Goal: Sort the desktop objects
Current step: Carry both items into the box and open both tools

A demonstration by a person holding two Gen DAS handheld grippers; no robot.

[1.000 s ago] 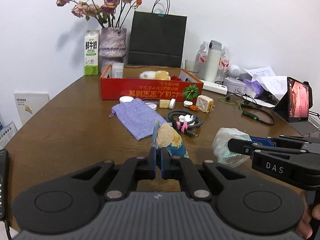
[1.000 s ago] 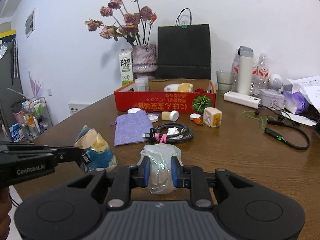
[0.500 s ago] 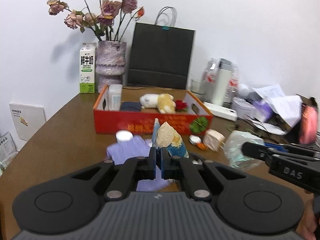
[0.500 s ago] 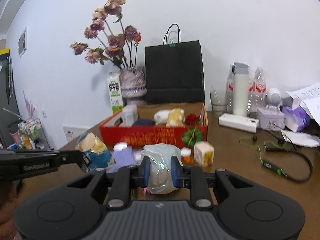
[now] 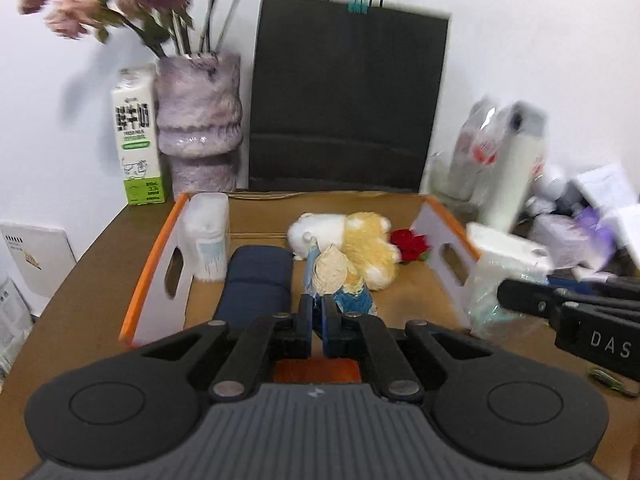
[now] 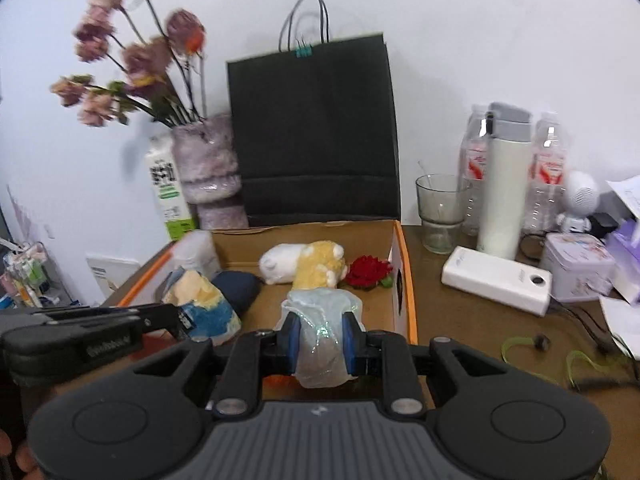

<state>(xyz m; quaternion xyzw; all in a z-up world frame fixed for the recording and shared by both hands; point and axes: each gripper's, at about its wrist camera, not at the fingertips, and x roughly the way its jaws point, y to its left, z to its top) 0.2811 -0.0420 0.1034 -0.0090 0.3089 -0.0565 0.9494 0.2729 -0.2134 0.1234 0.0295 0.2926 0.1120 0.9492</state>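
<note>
The left gripper [image 5: 318, 322] is pinching the edge of a blue and cream crinkled snack packet [image 5: 340, 280], its jaws nearly together on the thin wrapper. The packet is sticking up just ahead of the fingertips, hanging over the near part of an open cardboard box with orange edges [image 5: 150, 276]. The right gripper [image 6: 320, 340] is clamping a translucent, pale bluish plastic bag [image 6: 320, 340] between its blue pads [image 6: 290, 338], the jaws narrow with the crumpled film bulging above and below them. This bag is also hanging over the box's near end, close to its right wall [image 6: 404, 280].

Beyond the left gripper's tips, inside the box, a dark navy fabric roll [image 5: 256, 284] is lying just to the left, and a white and yellow plush toy [image 5: 348, 240] is lying straight ahead with a red fabric flower [image 5: 412, 244] at its right. A white, frosted plastic container [image 5: 206, 236] is standing further left against the box's left wall.

Behind the box, a black paper bag with a teal clip [image 5: 344, 96] is standing against the wall, with a fuzzy mauve vase of dried pink flowers [image 5: 198, 120] and a white and green milk carton [image 5: 138, 136] to its left.

To the right of the right gripper, on the brown wooden table [image 6: 460, 320], a white power bank [image 6: 496, 280] is lying near a clear glass [image 6: 440, 212], a white flask [image 6: 504, 184] and plastic bottles [image 6: 548, 176].
</note>
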